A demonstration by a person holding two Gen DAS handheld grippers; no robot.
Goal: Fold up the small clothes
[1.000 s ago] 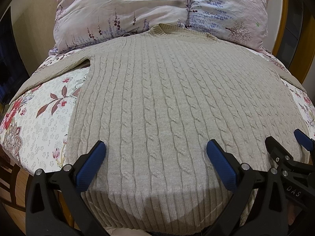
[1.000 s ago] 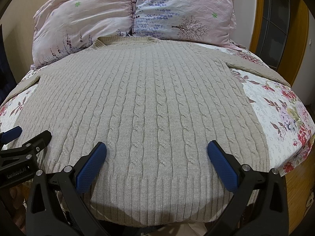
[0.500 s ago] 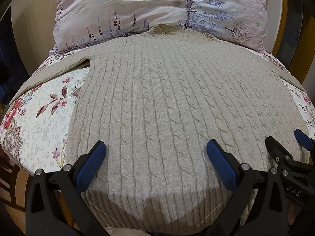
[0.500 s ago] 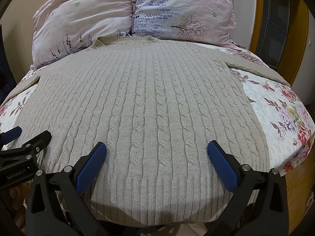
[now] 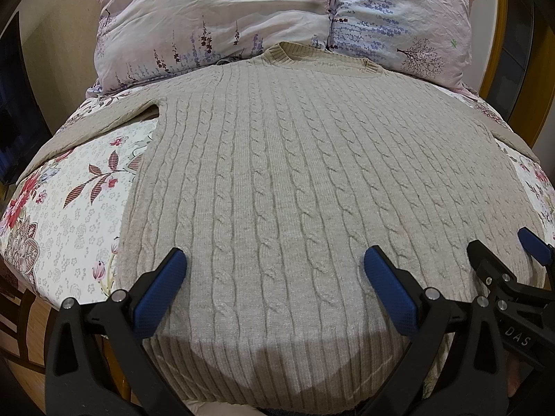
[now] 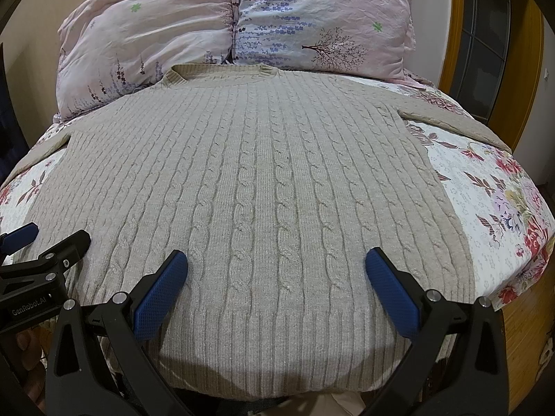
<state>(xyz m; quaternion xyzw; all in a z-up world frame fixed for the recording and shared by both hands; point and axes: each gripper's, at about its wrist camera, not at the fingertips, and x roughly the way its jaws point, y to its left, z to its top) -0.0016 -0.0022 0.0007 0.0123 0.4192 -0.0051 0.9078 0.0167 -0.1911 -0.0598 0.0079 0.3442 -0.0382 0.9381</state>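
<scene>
A beige cable-knit sweater (image 5: 295,180) lies flat and face up on the bed, collar toward the pillows, sleeves spread to both sides; it also shows in the right wrist view (image 6: 260,180). My left gripper (image 5: 274,277) is open and empty, hovering just above the sweater's lower left part near the ribbed hem. My right gripper (image 6: 275,277) is open and empty above the lower right part. Each gripper shows at the edge of the other's view: the right one (image 5: 503,253) and the left one (image 6: 45,239).
The bed has a floral sheet (image 5: 69,208) (image 6: 485,201). Two floral pillows (image 5: 277,10) (image 6: 242,20) lie at the head, touching the collar. A wooden door frame (image 6: 454,34) stands at the right. The bed's near edge is right under the grippers.
</scene>
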